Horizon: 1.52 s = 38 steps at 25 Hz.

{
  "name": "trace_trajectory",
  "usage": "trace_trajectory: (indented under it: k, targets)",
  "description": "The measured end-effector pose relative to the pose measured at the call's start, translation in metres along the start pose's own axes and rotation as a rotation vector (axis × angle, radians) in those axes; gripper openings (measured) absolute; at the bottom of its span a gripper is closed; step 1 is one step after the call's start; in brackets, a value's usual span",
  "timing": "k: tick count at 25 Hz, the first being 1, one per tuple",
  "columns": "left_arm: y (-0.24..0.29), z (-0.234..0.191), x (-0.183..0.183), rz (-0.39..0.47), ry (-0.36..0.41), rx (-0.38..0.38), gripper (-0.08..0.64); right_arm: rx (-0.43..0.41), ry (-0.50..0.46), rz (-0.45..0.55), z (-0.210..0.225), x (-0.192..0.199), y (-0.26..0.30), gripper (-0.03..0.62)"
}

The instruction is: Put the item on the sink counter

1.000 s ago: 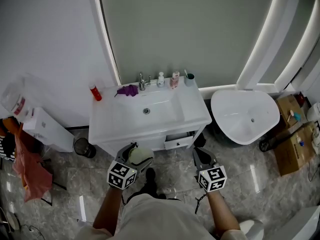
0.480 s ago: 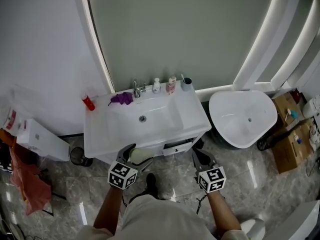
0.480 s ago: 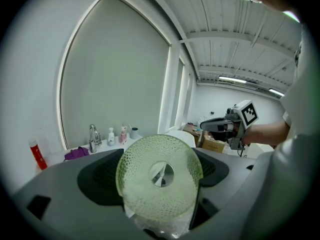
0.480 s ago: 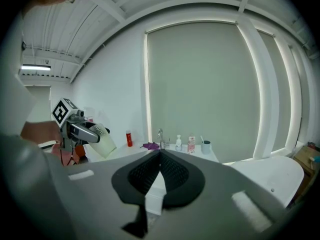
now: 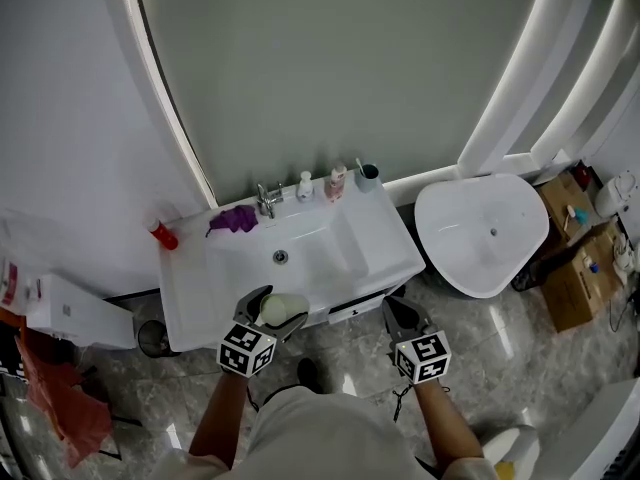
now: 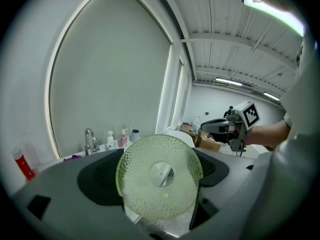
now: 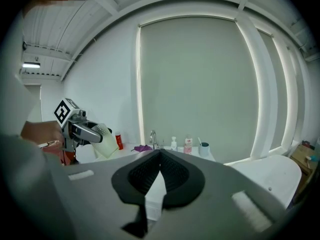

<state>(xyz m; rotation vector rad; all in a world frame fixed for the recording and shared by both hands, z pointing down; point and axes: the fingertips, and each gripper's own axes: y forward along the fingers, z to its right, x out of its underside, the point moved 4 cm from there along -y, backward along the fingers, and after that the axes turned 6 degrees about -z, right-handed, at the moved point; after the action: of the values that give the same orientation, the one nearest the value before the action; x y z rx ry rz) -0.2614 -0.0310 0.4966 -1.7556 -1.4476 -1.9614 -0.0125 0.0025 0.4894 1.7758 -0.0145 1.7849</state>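
Observation:
My left gripper (image 5: pixel 272 314) is shut on a pale green dimpled cup (image 5: pixel 281 310), held sideways at the front edge of the white sink counter (image 5: pixel 383 236). In the left gripper view the cup's round bottom (image 6: pixel 159 181) fills the space between the jaws. My right gripper (image 5: pixel 399 316) is shut with nothing in it, just in front of the counter's right part. Its jaws meet in the right gripper view (image 7: pixel 159 160), which also shows the left gripper (image 7: pixel 89 132) with the cup (image 7: pixel 105 140).
The counter bears a basin (image 5: pixel 290 253), a faucet (image 5: pixel 266 199), a purple cloth (image 5: pixel 234 219), a red bottle (image 5: pixel 161 235), two small bottles (image 5: pixel 304 185) and a toothbrush cup (image 5: pixel 367 176). A white tub (image 5: pixel 482 230) stands to the right, cardboard boxes (image 5: pixel 576 258) beyond it.
The person has come closer to the sink. The left gripper with the cup now reaches the counter's front edge. Both grippers stay shut as before.

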Motion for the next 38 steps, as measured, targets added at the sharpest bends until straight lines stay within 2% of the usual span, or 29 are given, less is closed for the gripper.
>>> trace_trajectory:
  k: [9,19,29,38]
  targets:
    - [0.022,-0.040,-0.016,-0.014,0.023,0.037,0.410,0.065,0.033,-0.017,0.010,-0.006,0.031,0.011]
    - [0.045,-0.051,-0.016,-0.047,0.007,0.037,0.410,0.058,0.054,-0.054,0.025,0.002,0.050,0.011]
    - [0.096,-0.046,-0.039,-0.059,-0.030,-0.015,0.410,0.008,0.025,-0.072,0.092,-0.003,0.078,0.011]
    - [0.165,-0.040,-0.064,-0.096,-0.038,-0.052,0.410,-0.051,-0.012,-0.114,0.161,-0.003,0.112,0.011]
